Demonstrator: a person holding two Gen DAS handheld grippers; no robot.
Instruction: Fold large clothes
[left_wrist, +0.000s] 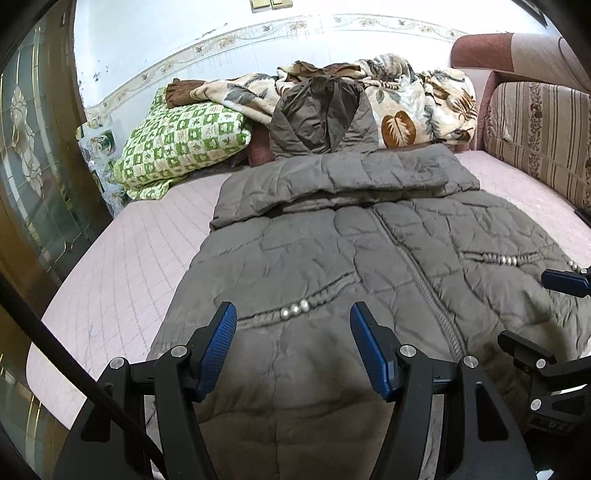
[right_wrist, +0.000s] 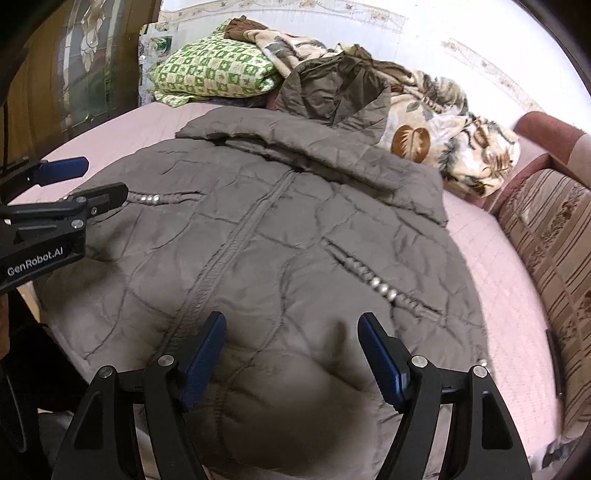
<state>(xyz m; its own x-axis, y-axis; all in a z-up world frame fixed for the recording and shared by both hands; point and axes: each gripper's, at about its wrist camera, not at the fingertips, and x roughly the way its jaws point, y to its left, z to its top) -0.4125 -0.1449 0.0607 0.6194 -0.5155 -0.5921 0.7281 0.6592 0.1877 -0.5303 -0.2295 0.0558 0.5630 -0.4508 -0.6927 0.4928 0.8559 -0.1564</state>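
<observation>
**Two open tongs above a quilted coat**

Left gripper (left_wrist: 293, 317), nearest the lens, hovers over the lower front of the grey coat (left_wrist: 332, 266) with its blue pads apart and nothing between them. Right gripper (right_wrist: 291, 328) likewise stands open above the hem. The coat lies front up on the pink bed (left_wrist: 122, 266) (sleeves folded across the chest, hood towards the leaf-patterned blanket (left_wrist: 406, 99) and green pillow (left_wrist: 184, 144)).

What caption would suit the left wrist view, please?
Open left gripper above a grey quilted coat spread on a pink bed.
</observation>
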